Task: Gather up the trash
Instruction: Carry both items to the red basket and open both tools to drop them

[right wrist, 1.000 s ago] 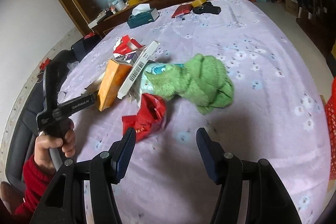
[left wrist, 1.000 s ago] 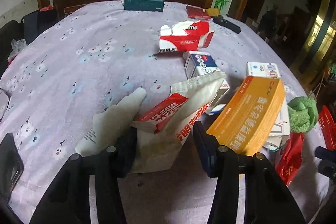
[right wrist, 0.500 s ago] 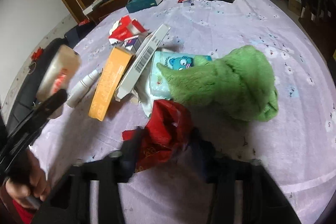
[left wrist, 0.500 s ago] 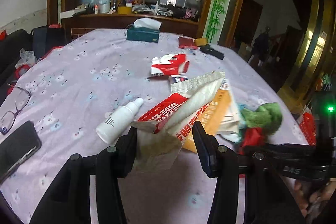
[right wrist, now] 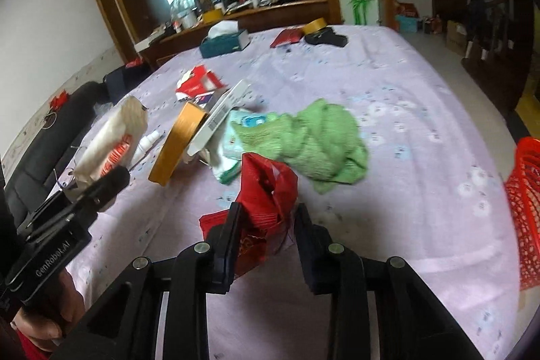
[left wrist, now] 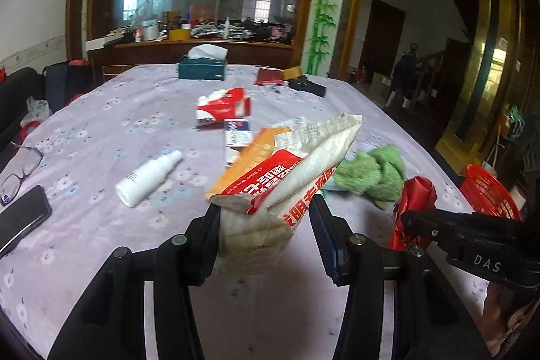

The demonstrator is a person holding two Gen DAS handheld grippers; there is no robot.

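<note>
My left gripper (left wrist: 266, 218) is shut on a crumpled white and red paper bag (left wrist: 287, 177) and holds it above the purple tablecloth; the bag also shows in the right wrist view (right wrist: 111, 144). My right gripper (right wrist: 266, 221) is shut on a red crinkled wrapper (right wrist: 266, 191), lifted off the cloth; the wrapper also shows in the left wrist view (left wrist: 415, 194). A red mesh basket (right wrist: 526, 191) stands past the table's right edge, also visible in the left wrist view (left wrist: 489, 191).
On the table lie an orange box (right wrist: 179, 144), a white flat box (right wrist: 219, 117), a green cloth (right wrist: 317, 140), a wipes pack (right wrist: 243, 134), a torn red carton (left wrist: 222, 107), a white spray bottle (left wrist: 148, 174), a phone (left wrist: 20, 218), glasses (left wrist: 20, 167) and a teal tissue box (left wrist: 202, 66).
My left gripper has lifted the paper bag higher. My right gripper moved in on the red wrapper, closed on it and raised it off the cloth.
</note>
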